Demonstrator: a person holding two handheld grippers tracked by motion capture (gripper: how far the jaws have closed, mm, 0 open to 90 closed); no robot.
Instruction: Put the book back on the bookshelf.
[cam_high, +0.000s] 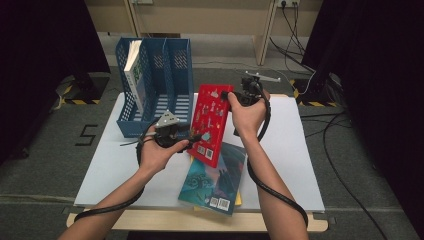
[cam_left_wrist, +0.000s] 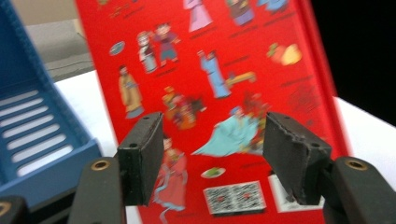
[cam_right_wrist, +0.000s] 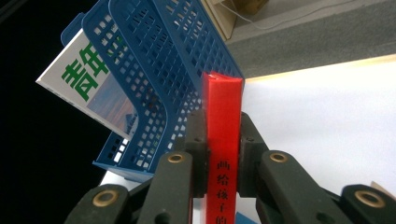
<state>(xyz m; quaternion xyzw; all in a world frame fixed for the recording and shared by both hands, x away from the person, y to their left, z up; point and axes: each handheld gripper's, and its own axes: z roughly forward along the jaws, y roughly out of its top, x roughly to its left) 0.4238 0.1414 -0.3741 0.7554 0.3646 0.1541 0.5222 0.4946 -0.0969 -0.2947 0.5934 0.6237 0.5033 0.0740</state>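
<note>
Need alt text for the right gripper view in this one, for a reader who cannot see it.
The right gripper has its two black jaws shut on the spine of a red book that stands on edge between them. Behind it to the left is a blue file rack holding a white magazine with green characters; a white table lies to the right.

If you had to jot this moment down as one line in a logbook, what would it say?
right gripper: shut on red book's spine, book lifted | left gripper: open, facing cover | blue file rack: one book in left slot | teal book: flat on table
</note>
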